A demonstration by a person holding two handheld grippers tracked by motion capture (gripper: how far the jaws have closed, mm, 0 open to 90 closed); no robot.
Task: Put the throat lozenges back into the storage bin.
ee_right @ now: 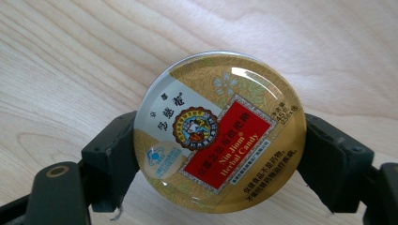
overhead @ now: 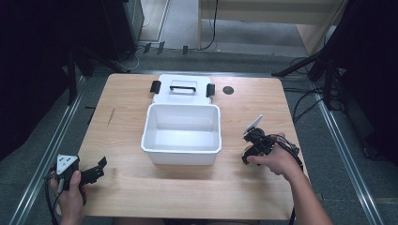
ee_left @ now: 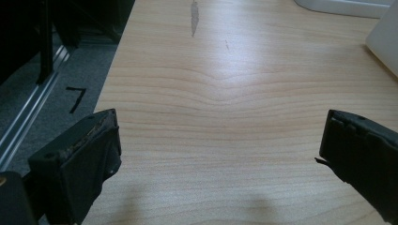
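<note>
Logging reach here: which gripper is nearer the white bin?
Right. The right gripper sits just off the white bin's right side; the left gripper is farther out, toward the table's front-left corner.

Wooden table [overhead: 263,105] bearing white bin [overhead: 181,133], lid [overhead: 182,89]

1. A box [overhead: 181,133] stands on the desk [overhead: 244,197], near its middle.
2. A lid [overhead: 182,89] lies flat on the desk just behind the box, touching its far wall.
3. A small round mark [overhead: 228,90] sits on the desk right of the lid.
4. The left claw [overhead: 99,169] rests at the desk's near left corner, well apart from the box.
5. The right claw [overhead: 248,152] is right of the box, near the desk's right edge, with a round tin [ee_right: 219,131] between its jaws, just above the desk.
</note>
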